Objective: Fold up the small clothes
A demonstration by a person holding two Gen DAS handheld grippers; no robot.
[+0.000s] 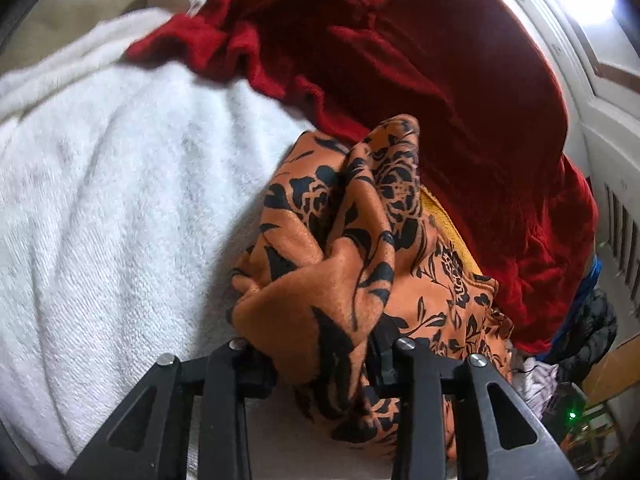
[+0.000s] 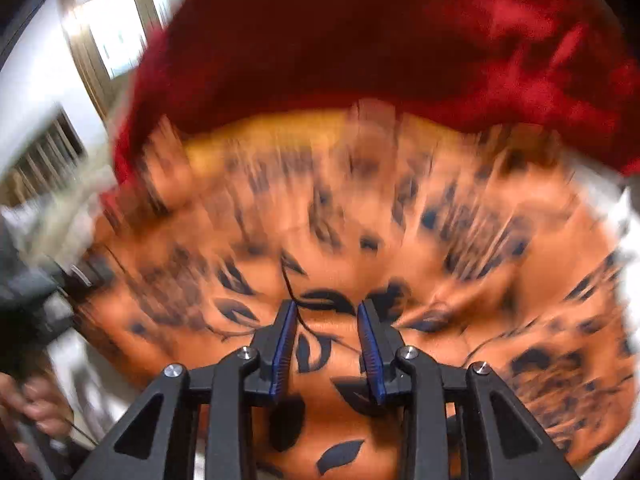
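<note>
Left wrist view, nearest first: the left claw (image 1: 320, 364) has a bunched fold of the orange cloth with black floral print (image 1: 340, 248) between its fingers, and the fabric spills over and hides the pads. The fingers stand fairly wide around that bunch, so whether they press on it cannot be told. The cloth rises in a crumpled peak just ahead of the claw. It lies on a white towel (image 1: 112, 200), which covers the surface to the left and under the claw. A strip of yellow fabric (image 1: 444, 216) shows at the cloth's right edge. Behind and to the right, a dark red plush garment (image 1: 420, 60) is heaped, touching the orange cloth and overlapping the towel's far edge. Low at the right, beside the red heap, sit a dark bundle and a scrap of pale fabric; what they are is unclear. A white panelled door (image 1: 600, 112) stands beyond.

Right wrist view, heavily motion-blurred: the right claw (image 2: 328, 320) has its blue-padded fingers (image 2: 285, 344) apart, with nothing pinched, directly over the same orange printed cloth (image 2: 440, 264), which fills the near and middle field. Contact with the fabric cannot be confirmed. Farther on lie the yellow strip (image 2: 260, 140) and the red plush garment (image 2: 360, 40). A bright window (image 2: 108, 36) is at far left.
</note>
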